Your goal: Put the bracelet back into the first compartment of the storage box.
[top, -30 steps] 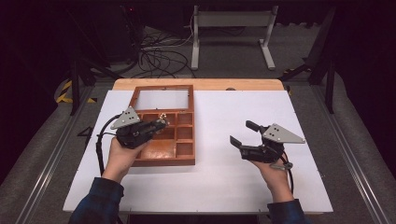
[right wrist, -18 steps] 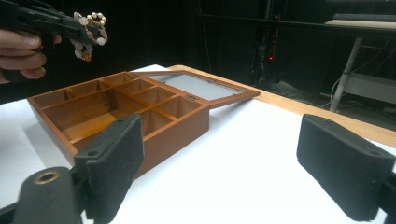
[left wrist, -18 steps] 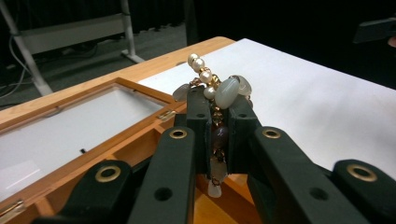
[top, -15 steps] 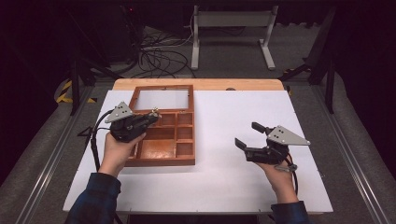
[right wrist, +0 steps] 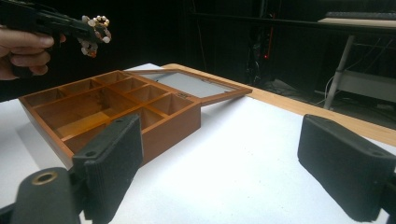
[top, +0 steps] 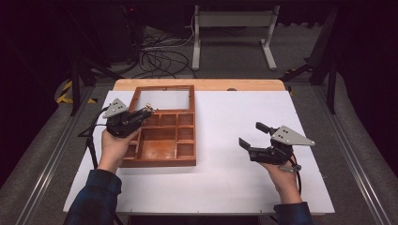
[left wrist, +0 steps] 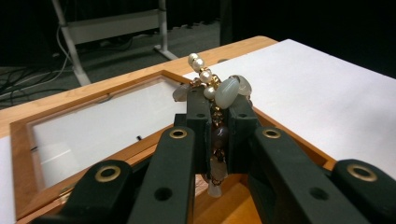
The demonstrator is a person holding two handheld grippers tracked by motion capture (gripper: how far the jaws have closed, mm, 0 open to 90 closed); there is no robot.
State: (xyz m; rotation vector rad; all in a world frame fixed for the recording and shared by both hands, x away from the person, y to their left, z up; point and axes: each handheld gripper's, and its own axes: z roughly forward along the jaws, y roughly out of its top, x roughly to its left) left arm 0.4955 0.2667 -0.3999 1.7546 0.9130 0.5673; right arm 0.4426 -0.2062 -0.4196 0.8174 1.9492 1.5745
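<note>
- Up above the brown wooden box with little compartments (top: 162, 140), the left claw (top: 143, 114) is clamped on a string of white pearls and grey stone beads (left wrist: 215, 93), maybe a bracelet.
- Off to the side, the right claw (top: 251, 135) hangs over the white surface (top: 234, 178), jaws wide apart, nothing between them.

Lab or studio: black curtains (top: 42, 37), floor cables (top: 157, 54), white table (top: 244, 117).

No legible text or labels.
</note>
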